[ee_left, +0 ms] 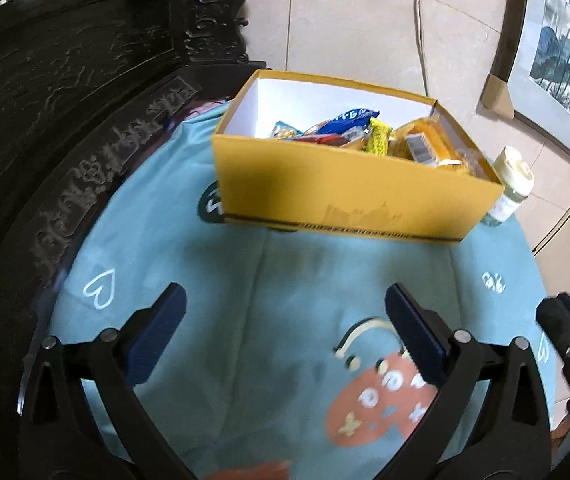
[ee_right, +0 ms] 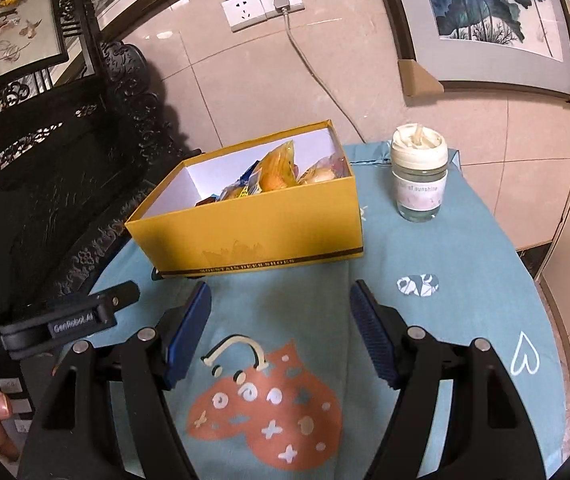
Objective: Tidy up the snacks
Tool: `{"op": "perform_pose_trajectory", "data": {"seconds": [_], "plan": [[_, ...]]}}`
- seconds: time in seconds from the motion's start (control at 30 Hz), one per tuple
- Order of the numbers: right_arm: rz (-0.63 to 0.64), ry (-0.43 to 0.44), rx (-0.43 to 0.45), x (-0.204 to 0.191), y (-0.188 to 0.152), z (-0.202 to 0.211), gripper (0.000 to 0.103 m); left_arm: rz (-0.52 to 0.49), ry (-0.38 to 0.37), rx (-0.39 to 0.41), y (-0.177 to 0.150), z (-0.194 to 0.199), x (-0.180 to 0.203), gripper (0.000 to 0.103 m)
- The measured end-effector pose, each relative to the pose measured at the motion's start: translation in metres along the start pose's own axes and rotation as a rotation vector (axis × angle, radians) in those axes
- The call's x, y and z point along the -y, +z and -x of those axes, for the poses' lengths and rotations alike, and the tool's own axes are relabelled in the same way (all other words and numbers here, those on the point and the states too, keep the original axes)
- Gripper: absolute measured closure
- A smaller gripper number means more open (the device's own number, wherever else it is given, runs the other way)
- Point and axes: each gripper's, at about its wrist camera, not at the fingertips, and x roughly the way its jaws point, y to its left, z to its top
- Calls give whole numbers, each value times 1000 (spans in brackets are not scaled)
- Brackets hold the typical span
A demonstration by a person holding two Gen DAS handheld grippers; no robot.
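A yellow cardboard box (ee_left: 349,196) stands on the far side of a round table covered with a teal cloth (ee_left: 269,280). It holds several snack packets (ee_left: 369,136), blue, yellow and orange. In the right wrist view the box (ee_right: 245,224) and its snacks (ee_right: 277,172) show too. My left gripper (ee_left: 285,336) is open and empty above the cloth, short of the box. My right gripper (ee_right: 281,328) is open and empty, also in front of the box. The left gripper's body (ee_right: 69,320) shows at the left of the right wrist view.
A glass jar with a cream lid (ee_right: 419,176) stands right of the box; it also shows in the left wrist view (ee_left: 511,184). A dark carved wooden chair (ee_left: 65,100) stands behind the table at left. A tiled wall with a socket and cable (ee_right: 281,0) and framed paintings (ee_right: 485,12) lies behind.
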Motion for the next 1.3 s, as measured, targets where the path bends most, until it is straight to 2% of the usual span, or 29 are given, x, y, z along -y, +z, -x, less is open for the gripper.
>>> {"op": "perform_pose_trajectory", "data": {"seconds": [0.43, 0.73, 1.03, 1.13, 1.3], "plan": [[46, -18, 12, -19, -13, 11, 30, -54, -1, 15, -30, 23, -9, 2], [71, -34, 34, -25, -12, 18, 30, -68, -17, 48, -32, 38, -5, 2], [77, -41, 42, -28, -12, 21, 30, -79, 20, 119, -33, 55, -3, 2], [74, -37, 43, -26, -12, 22, 30, -87, -3, 112, -32, 56, -1, 2], [76, -39, 45, -26, -12, 23, 30, -75, 2, 105, -31, 58, 0, 2]]}}
